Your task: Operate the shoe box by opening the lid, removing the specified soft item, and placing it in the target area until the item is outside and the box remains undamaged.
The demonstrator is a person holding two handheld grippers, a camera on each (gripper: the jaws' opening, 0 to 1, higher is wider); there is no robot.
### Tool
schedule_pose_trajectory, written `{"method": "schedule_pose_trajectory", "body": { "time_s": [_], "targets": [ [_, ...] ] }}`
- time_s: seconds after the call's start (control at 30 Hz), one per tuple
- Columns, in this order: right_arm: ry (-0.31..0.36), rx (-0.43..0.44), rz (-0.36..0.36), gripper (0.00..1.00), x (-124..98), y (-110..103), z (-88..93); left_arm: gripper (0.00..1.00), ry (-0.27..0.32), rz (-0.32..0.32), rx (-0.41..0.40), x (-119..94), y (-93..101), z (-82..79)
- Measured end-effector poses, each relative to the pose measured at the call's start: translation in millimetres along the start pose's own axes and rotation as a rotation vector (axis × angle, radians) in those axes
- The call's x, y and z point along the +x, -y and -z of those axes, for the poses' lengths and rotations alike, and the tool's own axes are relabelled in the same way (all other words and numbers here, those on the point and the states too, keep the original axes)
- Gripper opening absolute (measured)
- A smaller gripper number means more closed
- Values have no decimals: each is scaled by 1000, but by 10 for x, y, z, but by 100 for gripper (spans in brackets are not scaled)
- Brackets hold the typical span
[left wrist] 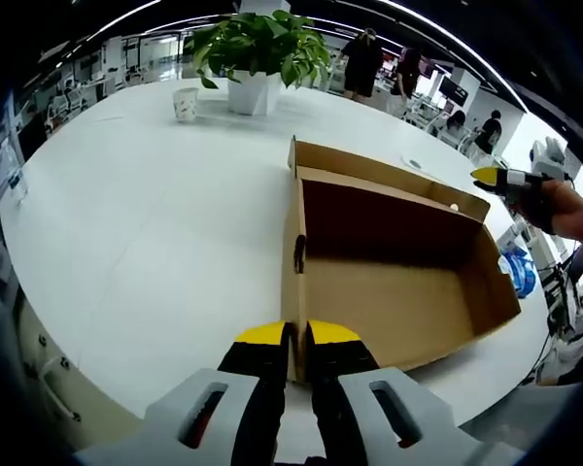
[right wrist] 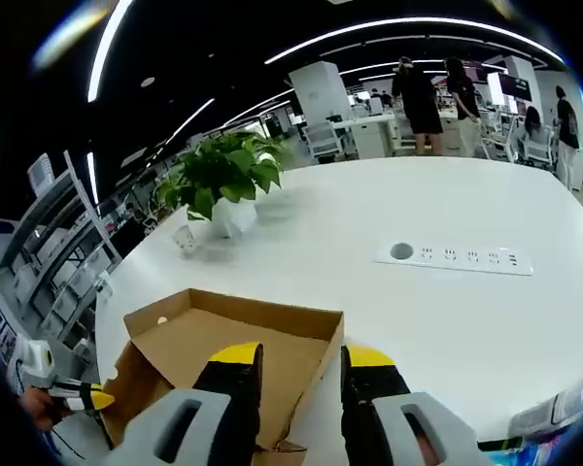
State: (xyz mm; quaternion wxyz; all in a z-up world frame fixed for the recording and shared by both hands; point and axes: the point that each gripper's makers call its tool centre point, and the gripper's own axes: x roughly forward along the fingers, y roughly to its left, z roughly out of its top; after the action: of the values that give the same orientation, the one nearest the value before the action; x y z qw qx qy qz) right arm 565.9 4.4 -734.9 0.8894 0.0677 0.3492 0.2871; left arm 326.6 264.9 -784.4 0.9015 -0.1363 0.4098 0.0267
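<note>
- A brown cardboard shoe box (left wrist: 398, 282) lies open on a round white table (left wrist: 155, 214).
- The left gripper (left wrist: 297, 340) pinches the box's near wall between its yellow-tipped jaws.
- The right gripper (right wrist: 296, 361) hangs above the box's edge, jaws spread apart.
- A potted plant (left wrist: 257, 53) and a paper cup (left wrist: 186, 103) stand at the table's far side.

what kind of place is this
Probably an open-plan office: a large white table with a built-in power strip and a potted plant, desks and shelving behind, and people standing in the background.
</note>
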Motion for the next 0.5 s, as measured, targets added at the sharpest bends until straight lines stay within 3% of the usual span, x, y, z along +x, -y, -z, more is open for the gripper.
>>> {"method": "schedule_pose_trajectory", "body": {
  "time_s": [0.2,0.3,0.5],
  "targets": [
    [-31,-2,20,27,139,64,18,5,1,7,-6,8,-6,0],
    [-25,63,34,24,207,137,13,5,1,8,-13,23,-20,-3],
    [-69,49,40,23,345,141,80,5,0,12,-9,-2,-10,-4]
  ]
}}
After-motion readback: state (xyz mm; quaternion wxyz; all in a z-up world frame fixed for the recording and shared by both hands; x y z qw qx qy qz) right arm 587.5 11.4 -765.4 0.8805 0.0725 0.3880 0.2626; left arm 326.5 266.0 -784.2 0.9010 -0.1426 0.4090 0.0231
